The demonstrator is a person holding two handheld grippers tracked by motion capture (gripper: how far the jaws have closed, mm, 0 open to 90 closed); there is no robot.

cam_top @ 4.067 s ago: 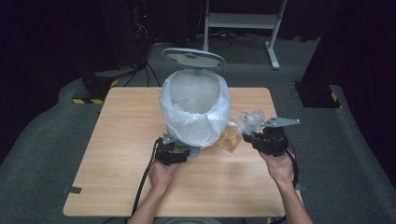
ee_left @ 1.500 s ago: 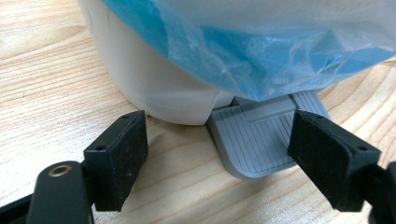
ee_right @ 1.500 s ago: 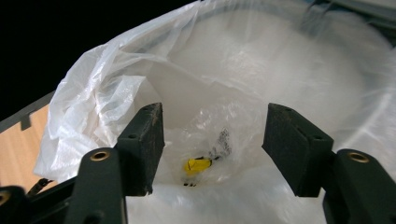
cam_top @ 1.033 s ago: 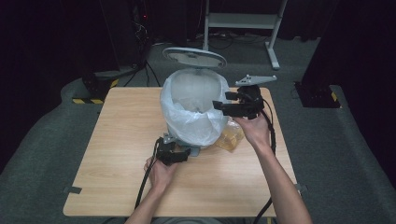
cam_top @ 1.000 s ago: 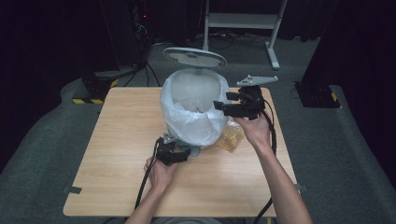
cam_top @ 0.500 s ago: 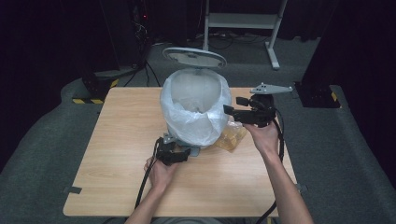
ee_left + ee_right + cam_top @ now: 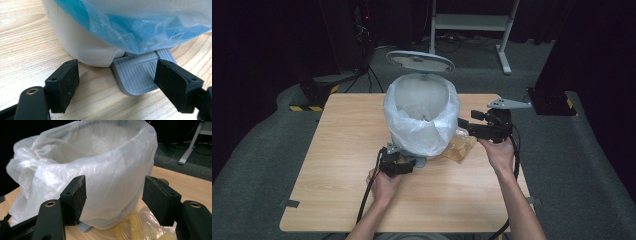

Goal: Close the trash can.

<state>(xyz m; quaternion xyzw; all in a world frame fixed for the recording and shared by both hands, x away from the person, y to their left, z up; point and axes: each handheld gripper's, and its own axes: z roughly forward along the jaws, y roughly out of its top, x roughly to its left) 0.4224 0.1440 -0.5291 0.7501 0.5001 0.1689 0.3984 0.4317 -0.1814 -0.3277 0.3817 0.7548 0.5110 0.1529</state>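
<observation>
**Lid up, bag of scraps not yet in the bin**

While your left gripper (image 7: 404, 162) sits at the grey foot pedal (image 7: 140, 75) of the white pedal bin (image 7: 421, 120), the lid (image 7: 420, 61) stands raised behind the opening, so the bin is ready to take something. In the left gripper view the jaws stand apart, one on each side of the pedal's front edge, and I cannot tell whether anything presses on the pedal.

Your right gripper (image 7: 467, 126) hovers just beside the bin's right flank with its jaws apart and nothing between them. Below it, on the table (image 7: 337, 165), lies the clear plastic bag with yellowish pieces (image 7: 458, 147), touching or nearly touching the foot of the bin. In the right gripper view that bag (image 7: 140, 227) shows low between the jaws, in front of the translucent bin liner (image 7: 95, 180) that is folded over the rim.

As I judge it, the opening step is done: lid up, liner in place. What is left is the main part: you have to lower the right gripper onto the bag, close on it, lift it over the rim and drop it inside, then let the lid come down.

No brand, label or writing can be read on the bin, the liner, the bag or the grippers.
</observation>
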